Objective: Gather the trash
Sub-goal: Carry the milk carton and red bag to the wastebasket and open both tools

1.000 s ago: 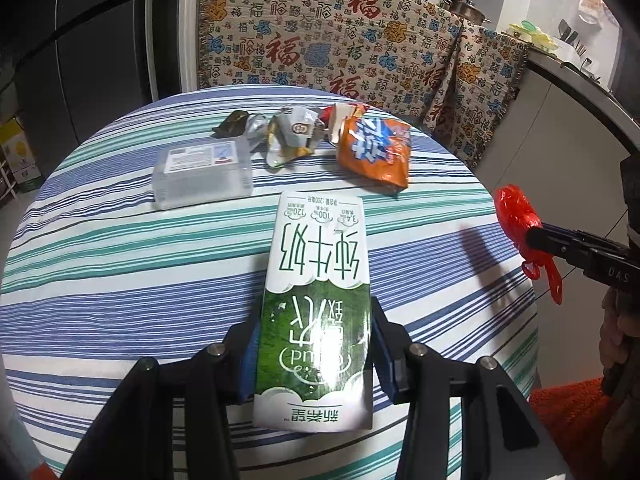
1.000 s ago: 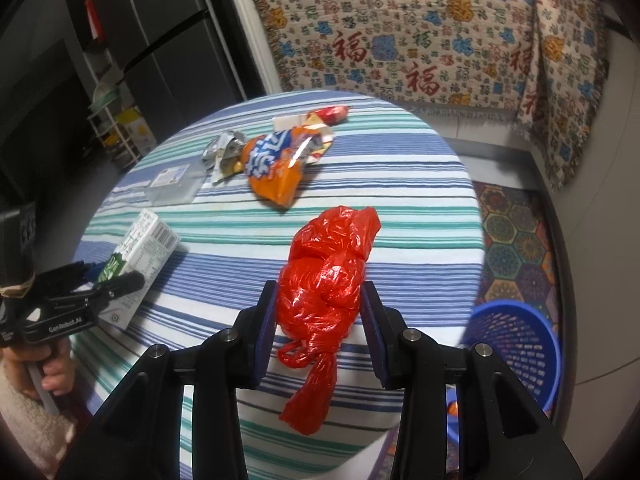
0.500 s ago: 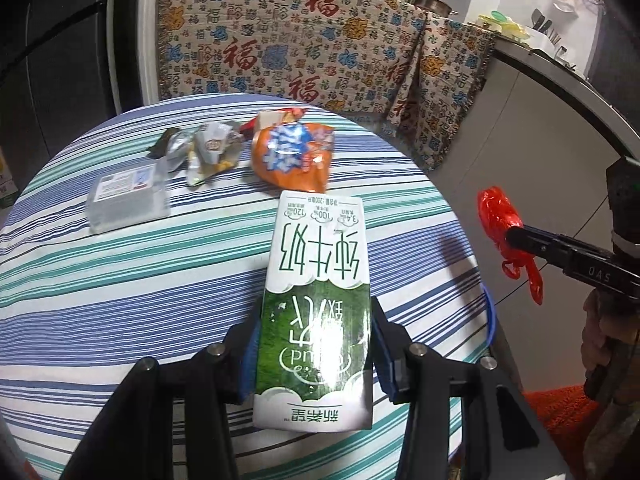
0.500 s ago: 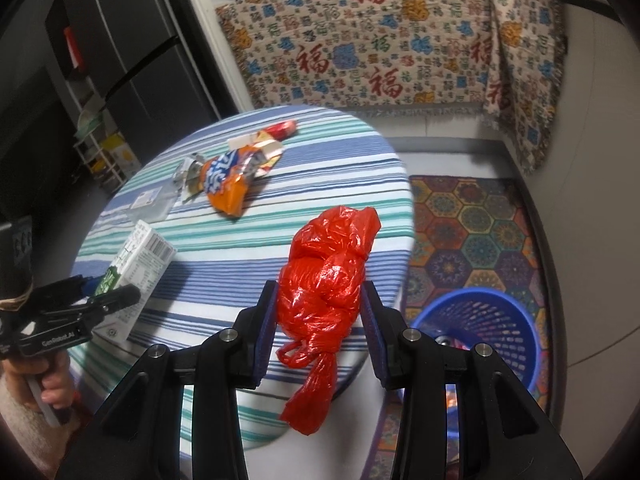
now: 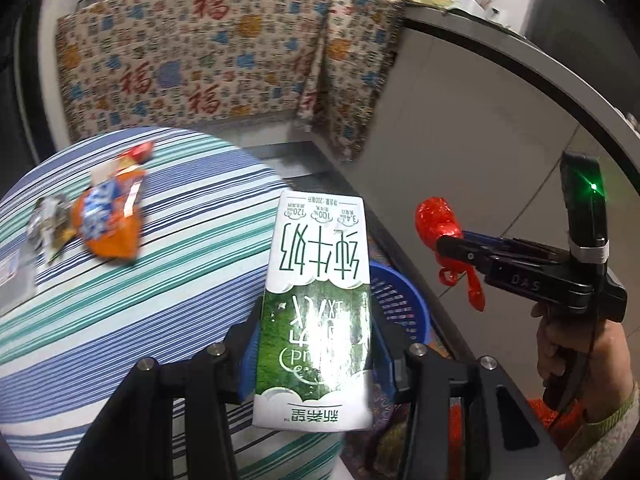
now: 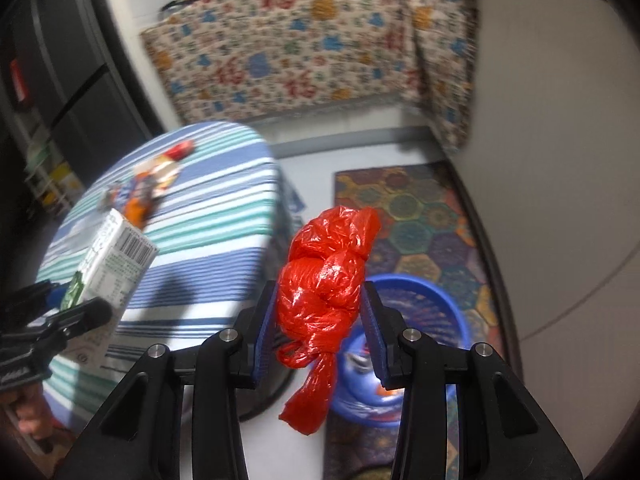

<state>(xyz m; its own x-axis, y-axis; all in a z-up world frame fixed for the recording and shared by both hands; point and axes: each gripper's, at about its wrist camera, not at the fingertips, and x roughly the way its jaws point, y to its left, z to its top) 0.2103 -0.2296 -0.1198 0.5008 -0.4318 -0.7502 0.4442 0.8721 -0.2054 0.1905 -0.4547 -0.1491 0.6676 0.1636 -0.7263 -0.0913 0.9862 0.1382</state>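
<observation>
Both views had swung from the striped surface toward the blue mesh basket. Left tongs pinched a glossy rectangular milk carton at the surface's edge. Right tongs squeezed a crinkly knotted red plastic bag above the round basket.

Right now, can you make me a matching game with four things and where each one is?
Things:
1. milk carton
2. red bag
3. orange snack packet
4. blue basket

Places:
A. on the floor beside the table
B. in the left hand-held gripper
C. lying on the striped tablecloth
D. in the right hand-held gripper

Pairs: 1-B, 2-D, 3-C, 4-A
</observation>
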